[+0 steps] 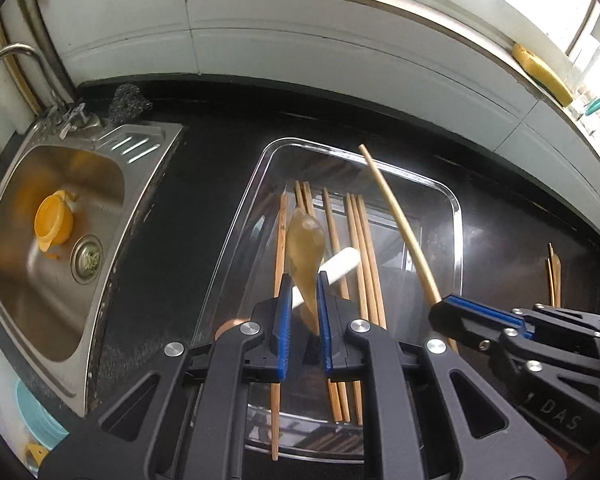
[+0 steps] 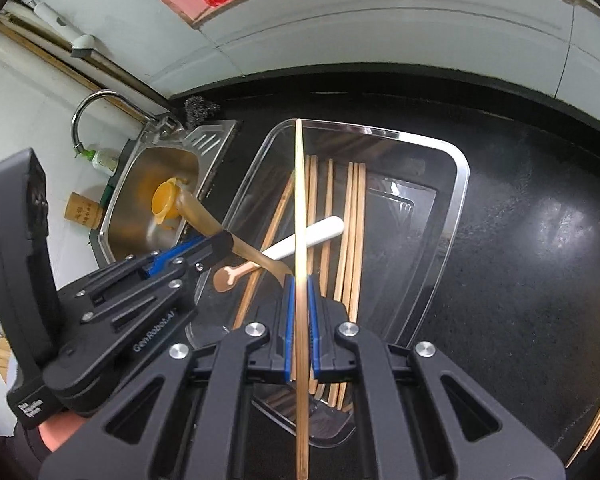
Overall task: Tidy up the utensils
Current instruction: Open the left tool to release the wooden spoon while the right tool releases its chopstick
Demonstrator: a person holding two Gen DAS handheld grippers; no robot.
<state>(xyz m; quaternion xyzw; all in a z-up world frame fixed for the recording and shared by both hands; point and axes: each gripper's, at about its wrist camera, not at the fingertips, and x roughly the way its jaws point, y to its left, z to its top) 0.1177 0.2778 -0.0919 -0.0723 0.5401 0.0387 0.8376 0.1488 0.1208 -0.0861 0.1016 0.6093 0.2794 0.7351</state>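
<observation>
My left gripper [image 1: 304, 278] is shut on the handle of a translucent brown spoon [image 1: 305, 240], which hangs bowl-forward over a clear plastic tray [image 1: 456, 208]. Several wooden chopsticks [image 1: 360, 240] lie lengthwise in the tray, and a white-handled utensil [image 1: 342, 264] lies across them. My right gripper [image 2: 299, 278] is shut on a single pale chopstick [image 2: 299, 200] that points out over the tray [image 2: 460, 184]. The right gripper [image 1: 446, 304] and its chopstick [image 1: 396, 220] also show in the left wrist view. The left gripper [image 2: 224, 242] with the spoon [image 2: 196, 212] shows in the right wrist view.
A steel sink [image 1: 140, 144] with an orange cup [image 1: 54, 220] lies left of the tray, with a tap [image 1: 4, 56] and a wire scrubber [image 1: 128, 98] behind it. More chopsticks [image 1: 554, 276] lie on the black counter to the right. A small wooden utensil [image 2: 230, 276] rests at the tray's left rim.
</observation>
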